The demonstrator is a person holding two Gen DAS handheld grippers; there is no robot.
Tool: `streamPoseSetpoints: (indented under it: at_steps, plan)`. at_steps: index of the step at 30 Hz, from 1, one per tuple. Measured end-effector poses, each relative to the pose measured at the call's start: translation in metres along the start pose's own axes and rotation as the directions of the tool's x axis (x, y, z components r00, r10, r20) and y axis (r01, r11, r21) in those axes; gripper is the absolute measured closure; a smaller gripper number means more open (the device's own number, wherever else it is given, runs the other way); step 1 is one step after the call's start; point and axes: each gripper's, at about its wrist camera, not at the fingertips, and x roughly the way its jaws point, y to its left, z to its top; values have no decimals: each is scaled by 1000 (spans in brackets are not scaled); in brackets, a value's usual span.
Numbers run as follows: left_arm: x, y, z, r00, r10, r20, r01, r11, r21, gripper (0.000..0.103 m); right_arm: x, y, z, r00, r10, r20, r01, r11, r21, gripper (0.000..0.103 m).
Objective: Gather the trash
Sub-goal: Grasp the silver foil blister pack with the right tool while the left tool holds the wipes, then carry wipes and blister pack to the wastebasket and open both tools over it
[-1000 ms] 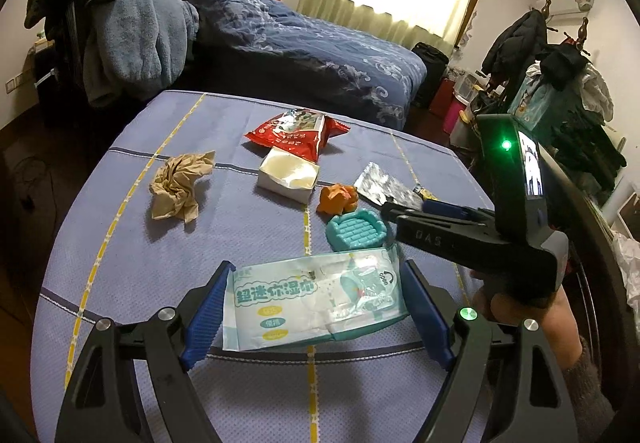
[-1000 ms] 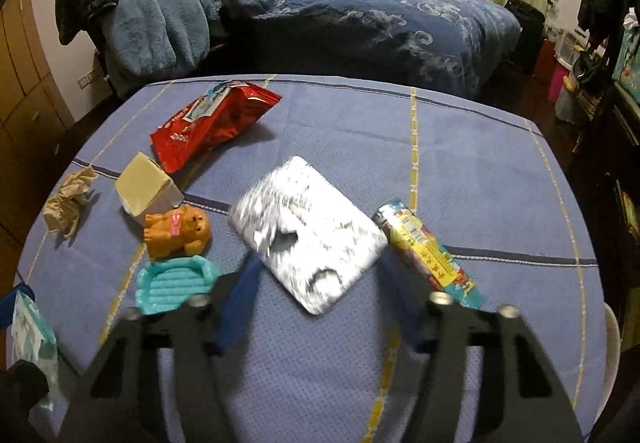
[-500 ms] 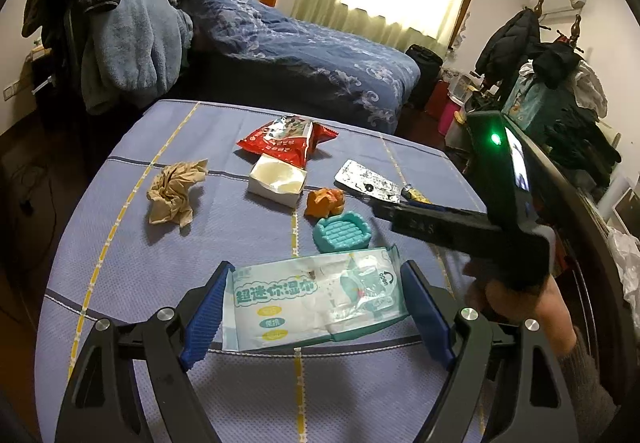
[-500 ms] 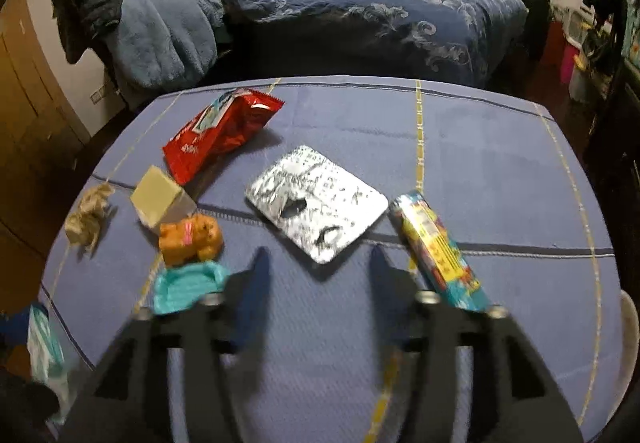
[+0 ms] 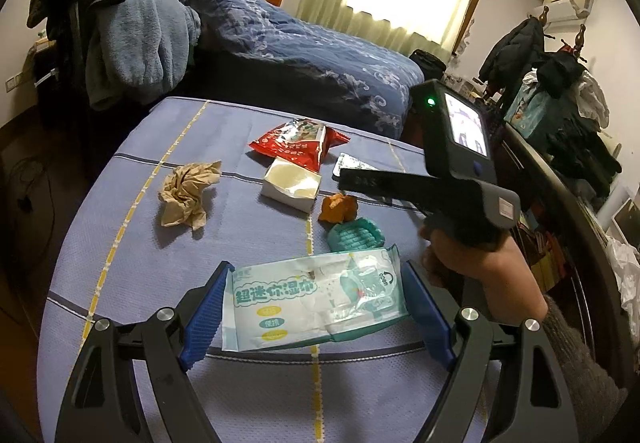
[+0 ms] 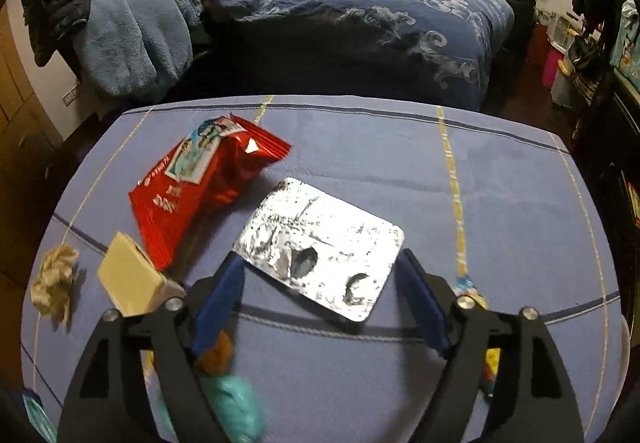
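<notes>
On the round table under its blue checked cloth [image 5: 248, 395], the clear-up is barely begun, by my reckoning: only one piece of trash is off the cloth. Taking the red foil snack bag [image 5: 298, 141] as the marker and working left to right, the crumpled ball of brown paper [image 5: 188, 193] lies well to its left, untouched; the small cream-topped white box [image 5: 292, 185] sits just in front of the bag, touching its near edge. Nearer me than the box, my left gripper [image 5: 316, 307] is clamped on the flat pale-green wet-wipe packet [image 5: 314, 305], a blue pad pressed to each end, the packet held above the cloth. Right of the box stand the small orange toy animal [image 5: 339, 206] and the teal ribbed toy sofa [image 5: 355, 236], which I judge are no trash. Just right of the bag, my right gripper [image 6: 320, 277] has its jaws spread wide around the flat silver foil blister sheet [image 6: 320, 247], one blue pad at either edge, not yet closed on it. Farthest right, a colourful printed wrapper [image 6: 466, 283] peeks from behind that gripper's right finger. No bin shows in either view.
</notes>
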Motion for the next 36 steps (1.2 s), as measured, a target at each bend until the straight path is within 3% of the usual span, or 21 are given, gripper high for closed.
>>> streamPoseSetpoints:
  at_steps: [7, 11, 17, 28, 36]
  plan:
    - [-2, 4, 2, 1000, -4, 8, 4, 1000, -4, 19, 13, 16, 10, 997, -78, 7, 78, 997, -18, 8]
    - [-4, 7, 2, 1000, -3, 10, 3, 1000, -8, 19, 15, 13, 12, 998, -57, 7, 57, 998, 11, 16]
    - [-5, 7, 3, 1000, -3, 13, 3, 1000, -9, 19, 5, 7, 5, 998, -61, 21, 61, 998, 6, 16]
    - [-13, -20, 5, 1000, 11, 27, -13, 999, 44, 19, -77, -29, -36, 994, 4, 112, -6, 1000, 21, 16]
    - [-11, -65, 1, 1000, -10, 24, 7, 992, 122, 19, -149, -96, -95, 983, -8, 183, -13, 994, 111, 16]
